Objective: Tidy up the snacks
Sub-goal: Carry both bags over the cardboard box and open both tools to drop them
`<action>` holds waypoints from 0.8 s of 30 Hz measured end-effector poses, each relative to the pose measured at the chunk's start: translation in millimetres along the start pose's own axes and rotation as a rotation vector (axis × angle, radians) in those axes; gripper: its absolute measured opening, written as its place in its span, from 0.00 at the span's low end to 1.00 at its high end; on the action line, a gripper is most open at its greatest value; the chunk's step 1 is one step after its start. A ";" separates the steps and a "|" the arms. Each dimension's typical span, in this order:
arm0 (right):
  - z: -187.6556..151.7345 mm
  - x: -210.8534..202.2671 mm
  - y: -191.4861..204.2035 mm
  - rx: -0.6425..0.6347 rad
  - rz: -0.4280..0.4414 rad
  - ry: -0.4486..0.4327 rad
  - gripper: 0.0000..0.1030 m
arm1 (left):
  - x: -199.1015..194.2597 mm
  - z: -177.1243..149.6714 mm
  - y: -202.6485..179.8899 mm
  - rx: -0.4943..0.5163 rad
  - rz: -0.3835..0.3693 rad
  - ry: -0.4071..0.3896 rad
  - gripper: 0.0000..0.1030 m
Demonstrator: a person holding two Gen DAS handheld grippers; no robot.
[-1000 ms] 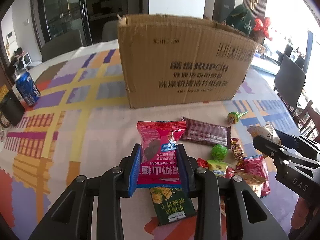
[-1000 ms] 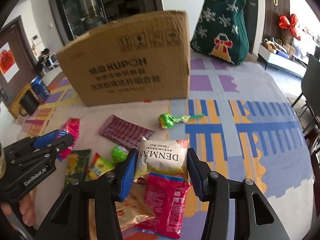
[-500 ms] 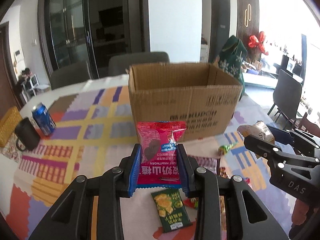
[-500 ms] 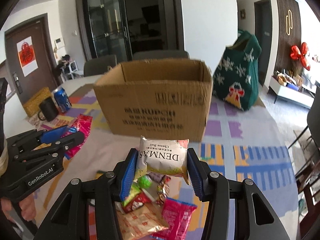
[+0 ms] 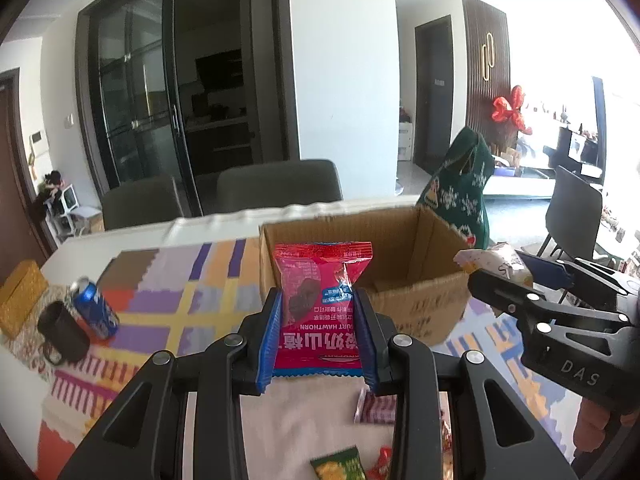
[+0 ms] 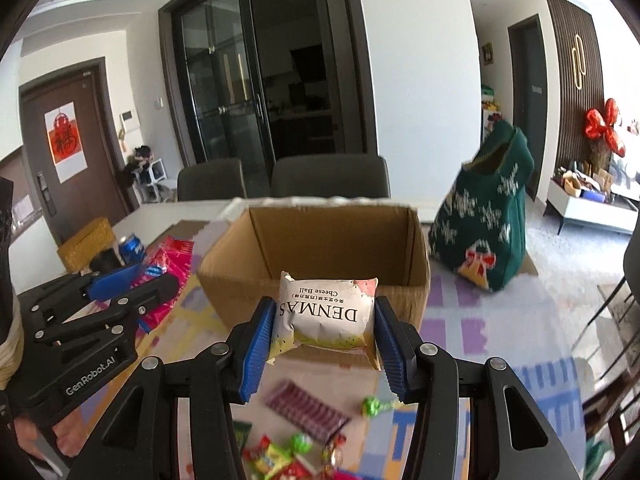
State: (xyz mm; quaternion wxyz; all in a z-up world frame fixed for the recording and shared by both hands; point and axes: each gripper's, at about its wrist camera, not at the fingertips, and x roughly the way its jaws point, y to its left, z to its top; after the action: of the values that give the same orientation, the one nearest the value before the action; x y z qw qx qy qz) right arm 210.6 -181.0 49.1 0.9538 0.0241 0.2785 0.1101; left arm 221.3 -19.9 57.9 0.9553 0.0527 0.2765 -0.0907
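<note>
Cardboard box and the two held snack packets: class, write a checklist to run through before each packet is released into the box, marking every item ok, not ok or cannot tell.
1. Left hand-held gripper shut on the red hawthorn packet: ok.
2. Right hand-held gripper shut on the Denmas cheese ball packet: ok.
3. Cardboard box open on top: ok.
4. Packets above the opening: not ok, both look short of the near wall.
5. Room inside the box: cannot tell, floor hidden.
6. Soda can clear of the path: ok.

Open-topped cardboard box (image 6: 320, 248) ahead, unobstructed
</note>
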 end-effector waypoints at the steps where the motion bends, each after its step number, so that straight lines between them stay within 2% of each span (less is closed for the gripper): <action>1: 5.9 2.2 -0.5 -0.001 0.000 -0.004 0.49 | 2.2 5.2 0.2 0.004 -0.005 -0.004 0.33; 11: 48.2 41.2 -7.0 -0.008 0.021 0.038 0.49 | 46.1 46.8 5.4 -0.013 -0.057 0.077 0.33; 16: 59.4 64.6 -15.5 -0.001 0.001 0.081 0.49 | 75.8 53.1 10.8 -0.043 -0.089 0.162 0.33; 20: 63.7 76.8 -18.7 -0.007 -0.012 0.105 0.49 | 97.4 53.6 9.8 -0.041 -0.087 0.210 0.34; 23: 64.3 84.9 -18.9 -0.022 -0.024 0.117 0.51 | 108.8 53.6 9.7 -0.044 -0.077 0.239 0.38; 24: 64.3 87.9 -19.4 -0.025 -0.027 0.124 0.55 | 111.0 52.6 10.2 -0.046 -0.076 0.248 0.45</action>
State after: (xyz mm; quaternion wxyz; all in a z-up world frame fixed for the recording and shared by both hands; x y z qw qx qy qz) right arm 321.1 -179.3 55.1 0.9363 0.0015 0.3361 0.1018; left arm 342.9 -33.8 43.0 0.9106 0.0311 0.3963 -0.1134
